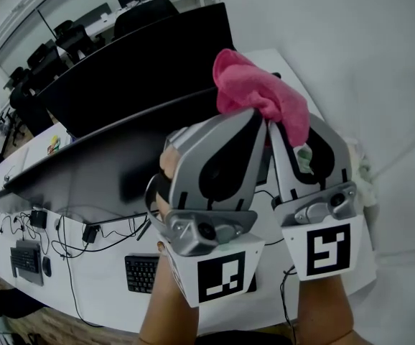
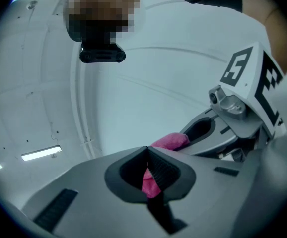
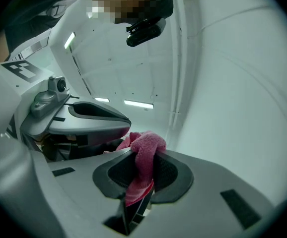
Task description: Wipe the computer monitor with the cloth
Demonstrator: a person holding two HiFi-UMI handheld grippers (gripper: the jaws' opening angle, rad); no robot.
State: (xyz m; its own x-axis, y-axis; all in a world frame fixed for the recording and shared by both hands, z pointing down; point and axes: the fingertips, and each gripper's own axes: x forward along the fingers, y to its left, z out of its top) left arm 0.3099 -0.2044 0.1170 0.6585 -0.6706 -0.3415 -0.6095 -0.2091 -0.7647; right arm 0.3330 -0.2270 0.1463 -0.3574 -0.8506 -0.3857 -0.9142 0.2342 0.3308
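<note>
- The cloth is bright pink and fuzzy, bunched into a soft, creased lump with no flat face showing.
- In the head view the lump's long axis runs on a slant, from upper left down to lower right. Its thicker end is at the lower right.
- In the same view the cloth sits off the upper right end of the monitor, level with its top edge. I cannot tell whether it touches the monitor.
- The left claw is closed on a thin fold of the cloth, and pink shows in the slit between its dark ribbed pads.
- The right claw is closed on a thicker fold. This fold humps over the claw tips and hangs down between the pads.
- The two claws lie side by side with their tips close together under the lump, to the right of the monitor.
- The monitor is wide and dark, and it stands on the white surface.
- A black keyboard and loose cables lie on the surface in front of the monitor.
</note>
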